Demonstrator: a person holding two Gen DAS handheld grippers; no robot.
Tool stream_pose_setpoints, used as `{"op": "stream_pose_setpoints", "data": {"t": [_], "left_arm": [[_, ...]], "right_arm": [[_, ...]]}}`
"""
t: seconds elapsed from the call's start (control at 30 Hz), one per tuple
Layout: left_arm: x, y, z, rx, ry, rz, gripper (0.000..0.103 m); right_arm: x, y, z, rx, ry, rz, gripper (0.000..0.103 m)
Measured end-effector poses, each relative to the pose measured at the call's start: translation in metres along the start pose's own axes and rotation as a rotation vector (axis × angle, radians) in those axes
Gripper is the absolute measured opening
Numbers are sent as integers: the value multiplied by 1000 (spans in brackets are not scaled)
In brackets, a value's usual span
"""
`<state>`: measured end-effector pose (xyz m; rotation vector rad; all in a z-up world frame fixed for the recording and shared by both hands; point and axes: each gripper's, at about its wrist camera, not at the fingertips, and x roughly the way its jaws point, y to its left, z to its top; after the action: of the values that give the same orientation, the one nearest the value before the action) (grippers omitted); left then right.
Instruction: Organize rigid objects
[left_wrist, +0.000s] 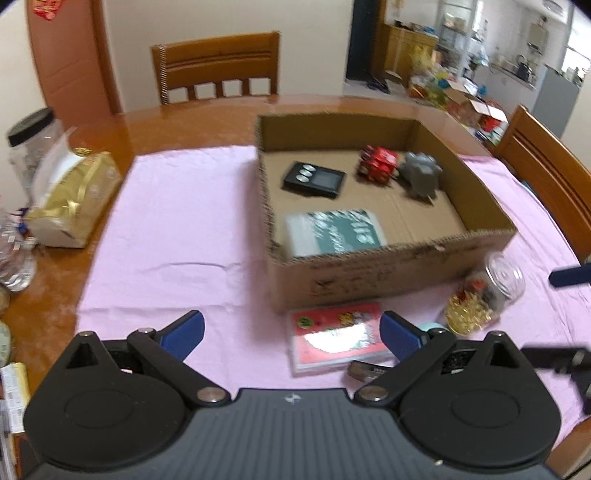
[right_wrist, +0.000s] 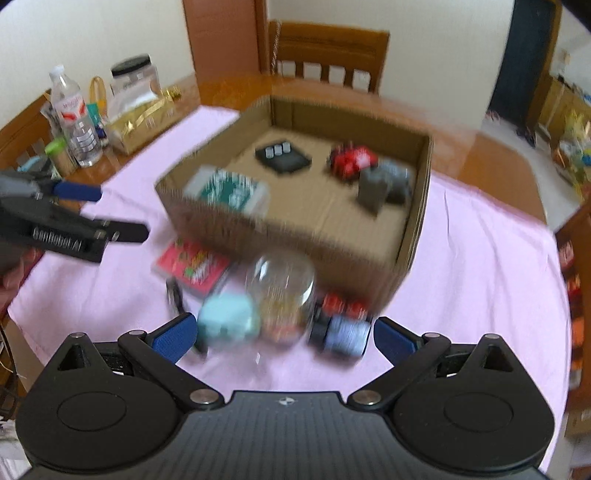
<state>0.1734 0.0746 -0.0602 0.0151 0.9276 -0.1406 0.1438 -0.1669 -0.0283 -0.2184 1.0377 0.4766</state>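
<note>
A: How do the two grippers sit?

B: The left gripper (left_wrist: 291, 332) hangs low over the pink cloth (left_wrist: 177, 221), level, its ribbed blue pads spread wide with nothing between them. The right gripper (right_wrist: 282, 338) is posed the same way, jaws released and empty, pointing at a blurred cluster just ahead of its tips.

A: What is in that cluster?

B: Nearest, a soft-looking mint green lump (right_wrist: 229, 319), a clear plastic jar (right_wrist: 280, 291) lying on its side with gold bits inside, and a small dark cylinder with a pale ribbed end (right_wrist: 341, 332). From the left wrist view the jar (left_wrist: 487, 295) lies beside the box's near right corner.

A: And in front of the left one?

B: A flat red glossy packet (left_wrist: 338, 338) lies on the cloth between the pads and the box, with a small dark metal piece (left_wrist: 365, 371) just beside its near edge.

A: Then the box?

B: An open corrugated cardboard box (left_wrist: 369, 273), shallow with rough cut edges. Inside, a green and white booklet (left_wrist: 334, 232) leans in the near left corner; farther back lie a flat black device with three round buttons (left_wrist: 314, 179), a red blocky toy (left_wrist: 378, 162) and, touching it, a grey paw-shaped figure (left_wrist: 421, 173).

A: Beyond that?

B: Glossy wooden table (left_wrist: 184, 125), a gold foil bag (left_wrist: 74, 192) on the left, and a slatted wooden chair (left_wrist: 218, 66)
</note>
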Motion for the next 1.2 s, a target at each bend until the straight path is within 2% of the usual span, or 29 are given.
{"op": "stream_pose_setpoints", "data": {"t": [0.27, 0.57, 0.93, 1.2], "left_arm": [[33, -26, -5, 77, 58, -37, 100], [36, -14, -29, 96, 141, -25, 100], [16, 11, -36, 22, 116, 8, 100], [11, 14, -38, 14, 109, 1, 100]], "right_arm": [[8, 7, -26, 94, 27, -1, 103], [10, 15, -25, 85, 39, 41, 103], [33, 34, -9, -46, 84, 139, 103], [38, 37, -17, -80, 222, 211, 103]]}}
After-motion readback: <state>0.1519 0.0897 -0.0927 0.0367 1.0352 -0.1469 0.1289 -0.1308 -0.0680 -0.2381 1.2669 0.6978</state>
